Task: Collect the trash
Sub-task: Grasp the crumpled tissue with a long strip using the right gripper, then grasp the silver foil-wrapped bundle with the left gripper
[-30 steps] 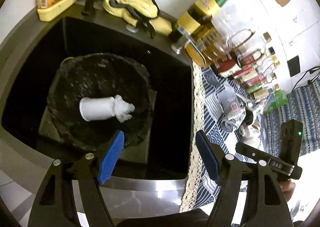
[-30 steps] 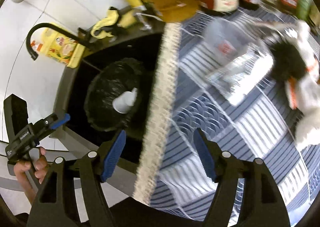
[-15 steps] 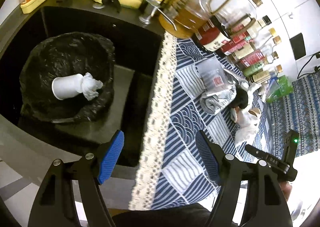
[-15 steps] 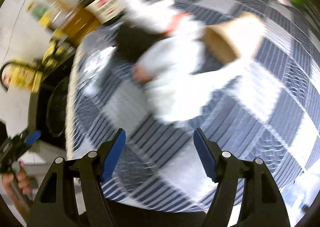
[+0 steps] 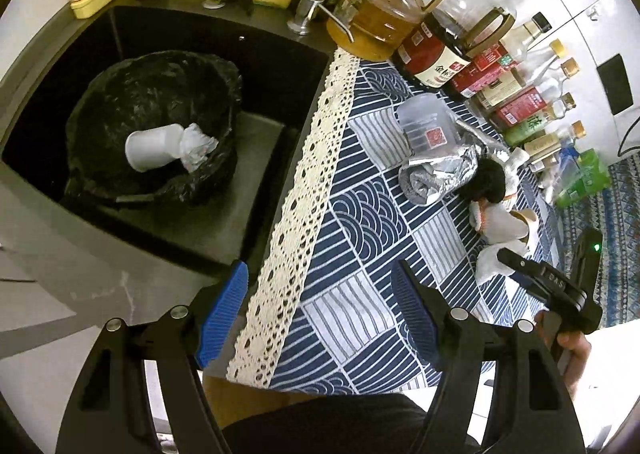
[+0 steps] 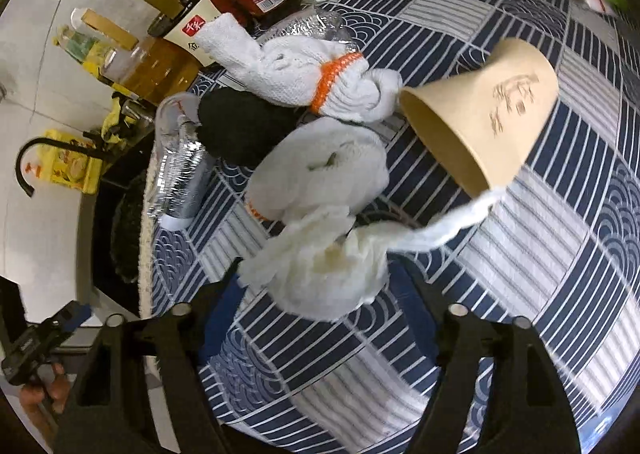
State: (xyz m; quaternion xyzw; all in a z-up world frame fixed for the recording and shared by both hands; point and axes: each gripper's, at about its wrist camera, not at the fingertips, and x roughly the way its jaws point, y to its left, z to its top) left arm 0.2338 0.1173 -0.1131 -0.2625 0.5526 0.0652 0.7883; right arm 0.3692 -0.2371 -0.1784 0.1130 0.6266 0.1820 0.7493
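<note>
The right gripper [image 6: 316, 294] had just been closing, its jaws flanking a crumpled white tissue [image 6: 328, 270] on the tablecloth [image 6: 520, 254]; contact seemed likely but unclear. The left gripper [image 5: 316, 306] hung half-open, empty.

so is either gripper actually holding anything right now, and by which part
The left gripper holds nothing. The right gripper has just been closing around the crumpled white tissue, its fingers at the wad's two sides; whether they already pinch it cannot be told.
</note>
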